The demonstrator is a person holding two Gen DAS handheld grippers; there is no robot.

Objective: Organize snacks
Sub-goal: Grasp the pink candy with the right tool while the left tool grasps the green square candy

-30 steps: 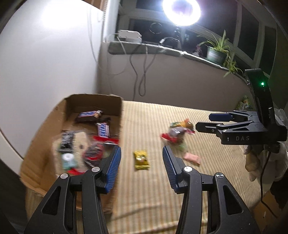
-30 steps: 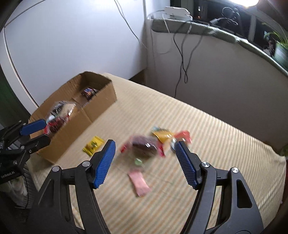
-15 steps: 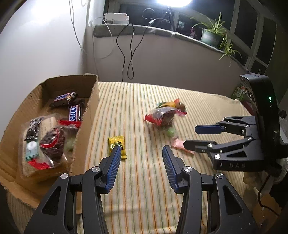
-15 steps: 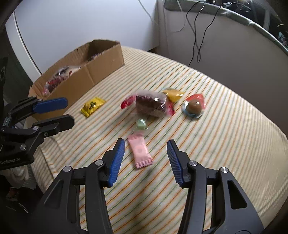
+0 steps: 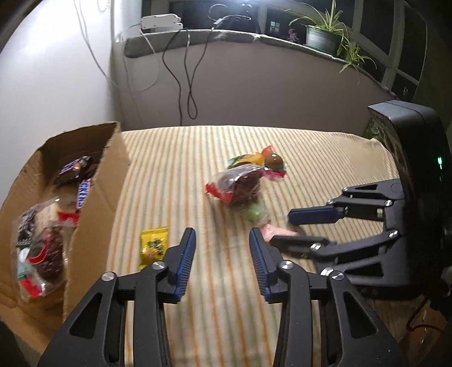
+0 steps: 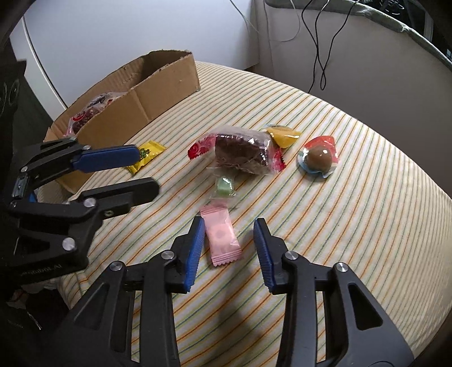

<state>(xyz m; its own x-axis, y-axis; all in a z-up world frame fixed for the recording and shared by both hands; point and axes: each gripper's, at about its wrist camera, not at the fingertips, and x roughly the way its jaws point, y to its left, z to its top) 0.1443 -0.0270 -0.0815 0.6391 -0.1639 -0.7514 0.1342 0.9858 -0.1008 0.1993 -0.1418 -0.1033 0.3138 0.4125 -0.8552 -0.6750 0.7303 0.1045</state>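
A cloth with thin orange and green stripes [image 6: 325, 231] covers the counter, which stands against a pale wall below a window ledge [image 5: 254, 39] carrying a white box [image 5: 161, 21], dangling black cables [image 5: 186, 79] and a potted plant [image 5: 322, 39]; the panes behind are dark.

At the left edge sits an open cardboard box [image 6: 158, 90], already holding chocolate bars [image 5: 80, 180] and clear-wrapped cakes [image 5: 46, 254]. Just beside its near wall lies a yellow sachet [image 5: 154, 245]. Towards the middle of the cloth a wrapped brown cake [image 6: 240, 152] with red ends lies flat, a small green candy [image 6: 224, 186] touching its near side. Behind the cake is a yellow packet [image 6: 284, 137], and to its right a chocolate ball in a red and blue wrapper [image 6: 317, 158], a little apart.

The left gripper [image 5: 221, 257] hovers over bare cloth right of the yellow sachet; its jaws are closing with nothing between them, and the sachet lies outside the left finger. In the right wrist view one of its fingers partly hides the sachet.

The right gripper [image 6: 228, 248] points down at a pink candy [image 6: 221, 238] lying flat on the cloth. Its jaws are closing around the candy, the left pad just beside the wrapper's edge, the right pad clearly apart from it, so nothing is gripped yet.
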